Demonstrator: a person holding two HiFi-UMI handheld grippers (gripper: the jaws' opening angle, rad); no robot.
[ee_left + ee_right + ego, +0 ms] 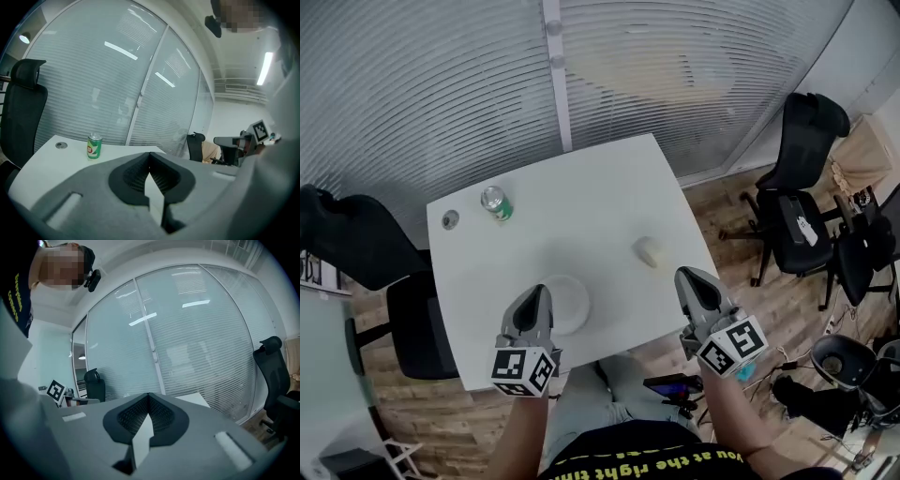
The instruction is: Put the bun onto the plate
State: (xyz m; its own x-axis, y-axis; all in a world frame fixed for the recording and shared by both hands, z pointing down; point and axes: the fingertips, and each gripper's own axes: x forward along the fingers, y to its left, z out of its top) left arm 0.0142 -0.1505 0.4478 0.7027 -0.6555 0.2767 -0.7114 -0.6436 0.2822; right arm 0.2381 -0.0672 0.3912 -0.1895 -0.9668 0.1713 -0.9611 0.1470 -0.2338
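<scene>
At lower centre of the head view, a white desk (581, 202) stands before a slatted glass wall. Bun (648, 251): pale, lies at right of centre on the desk, not held, touched by neither tool. Plate (573, 302): white, round, near the lower edge of the desk, down-left of the bun and clearly apart from it; nothing lies on its visible part.

Left tool (541, 292): tip over the left rim of the plate as seen from above; whether it touches cannot be told. Left gripper view: jaws together at the tip (150, 157), nothing between them.

Right tool (687, 276): at the desk's right edge, down-right of the bun, near but apart from it. Right gripper view: jaws together (149, 397), nothing between them.

Green drinks can (496, 202), upright at upper left of the desk, also in the left gripper view (94, 146). Round cable grommet (450, 220) just left of it. Black office chairs at the left (356, 248) and right (802, 178) of the frame.
</scene>
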